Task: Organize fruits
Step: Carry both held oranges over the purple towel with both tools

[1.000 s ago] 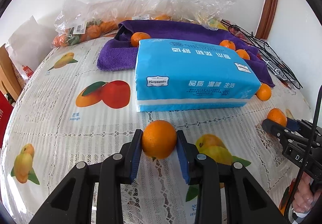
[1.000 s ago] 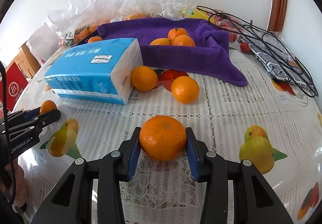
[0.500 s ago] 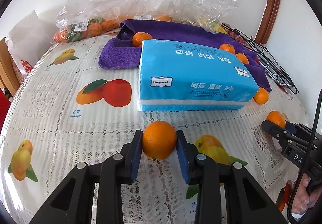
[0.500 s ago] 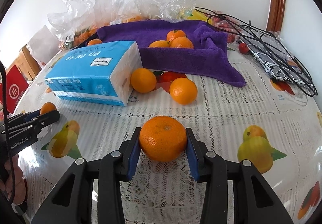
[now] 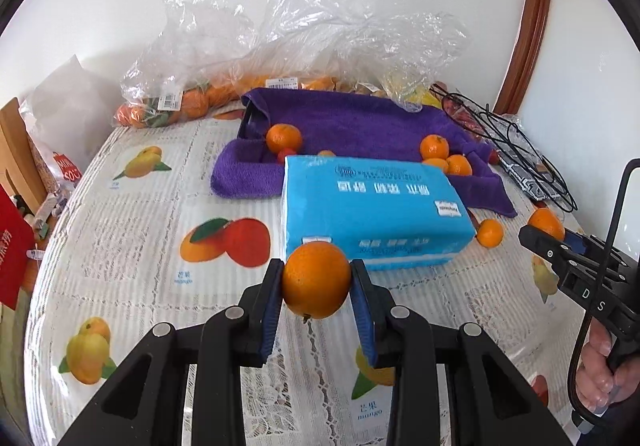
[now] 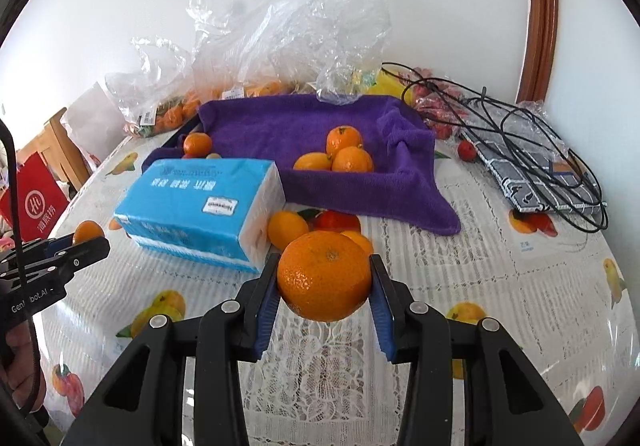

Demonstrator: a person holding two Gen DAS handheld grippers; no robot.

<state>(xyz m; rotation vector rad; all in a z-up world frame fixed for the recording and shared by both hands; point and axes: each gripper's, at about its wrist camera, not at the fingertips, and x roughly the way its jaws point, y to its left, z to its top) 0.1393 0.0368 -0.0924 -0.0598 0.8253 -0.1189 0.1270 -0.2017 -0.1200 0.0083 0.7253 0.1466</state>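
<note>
While several oranges are already lying in the towel-lined tray (image 6: pixel 280 125), the left gripper (image 5: pixel 316 282) is clasping an orange (image 5: pixel 317 280), the right gripper (image 6: pixel 324 278) a larger orange (image 6: pixel 324 276); two loose oranges (image 6: pixel 287 228), possibly more, are awaiting collection.

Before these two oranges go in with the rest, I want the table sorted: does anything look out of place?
Yes. The blue tissue pack lies among the fruit, against the purple towel that lines the tray. Two loose oranges sit on the tablecloth beside it, outside the tray. A tangle of black cable sprawls at the right.
</note>
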